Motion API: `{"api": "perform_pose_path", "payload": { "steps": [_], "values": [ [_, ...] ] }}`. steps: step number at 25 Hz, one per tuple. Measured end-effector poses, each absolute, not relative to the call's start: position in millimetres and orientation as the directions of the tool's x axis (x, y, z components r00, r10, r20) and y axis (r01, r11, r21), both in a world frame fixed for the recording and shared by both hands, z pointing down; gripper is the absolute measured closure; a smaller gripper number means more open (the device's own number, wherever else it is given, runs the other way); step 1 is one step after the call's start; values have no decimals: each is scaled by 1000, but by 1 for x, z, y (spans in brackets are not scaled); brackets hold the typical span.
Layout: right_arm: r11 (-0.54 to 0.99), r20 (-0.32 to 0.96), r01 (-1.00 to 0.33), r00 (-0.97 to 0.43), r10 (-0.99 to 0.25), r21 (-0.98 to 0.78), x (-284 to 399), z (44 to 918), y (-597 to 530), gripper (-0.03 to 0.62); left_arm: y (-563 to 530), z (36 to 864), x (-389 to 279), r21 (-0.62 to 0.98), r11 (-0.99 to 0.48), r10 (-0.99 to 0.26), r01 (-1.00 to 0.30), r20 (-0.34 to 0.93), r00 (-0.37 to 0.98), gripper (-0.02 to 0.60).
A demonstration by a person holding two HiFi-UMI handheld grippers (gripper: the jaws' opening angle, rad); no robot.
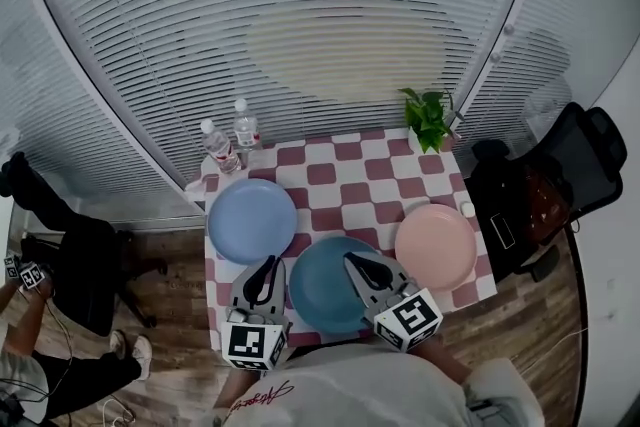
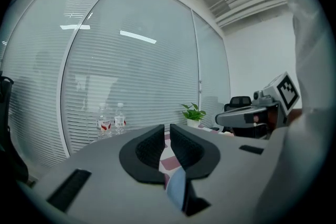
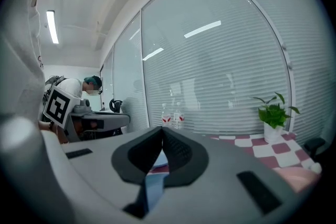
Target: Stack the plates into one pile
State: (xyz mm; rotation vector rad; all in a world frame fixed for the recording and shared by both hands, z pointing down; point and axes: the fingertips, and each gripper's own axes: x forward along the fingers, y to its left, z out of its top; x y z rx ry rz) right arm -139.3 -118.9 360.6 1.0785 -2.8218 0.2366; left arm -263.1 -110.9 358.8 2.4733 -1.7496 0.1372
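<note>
On the checkered table, three plates sit apart: a light blue plate on the left, a darker blue plate at the near middle and a pink plate on the right. No pile yet!

The left gripper has its jaws drawn together, with only a thin slit between the dark pads, and nothing sits in it. In the head view its tip hangs at the near rim of the light blue plate, just beside the darker blue one. A sliver of blue shows under the jaws in the left gripper view.

The right gripper has its jaws pressed together at the tips, and they pinch nothing. It hovers above the darker blue plate, and the pink plate lies off to its right. In the right gripper view, blue shows below the closed jaws.

At the far edge stand two water bottles and a potted plant.
</note>
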Motion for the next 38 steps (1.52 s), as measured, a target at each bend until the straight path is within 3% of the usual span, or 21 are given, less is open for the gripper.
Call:
{"api": "perform_pose_path", "payload": {
  "steps": [12,20,30,34,38],
  "values": [
    [800,188,-595,-797,-574,-79,-177,374,-144,583,-123,384,-305,60,-225,-955,-972,183,232,538],
    [874,293,-484,-841,-456,-30,-208,407,-159,583,-127,405,-341,89,-134,-966,-987,211,150,538],
    [842,363,-536,-796,-485,-51,-226,442,-209,561,-118,451,-383,95,-18,-946,-995,320,48,535],
    [845,389,-533,-788,-478,-39,-233,454,-230,519,-123,466,-384,147,-56,-937,-988,334,102,495],
    [852,415,-524,-779,-470,-20,-244,464,-248,491,-125,483,-399,150,-12,-924,-989,377,68,443]
  ]
}}
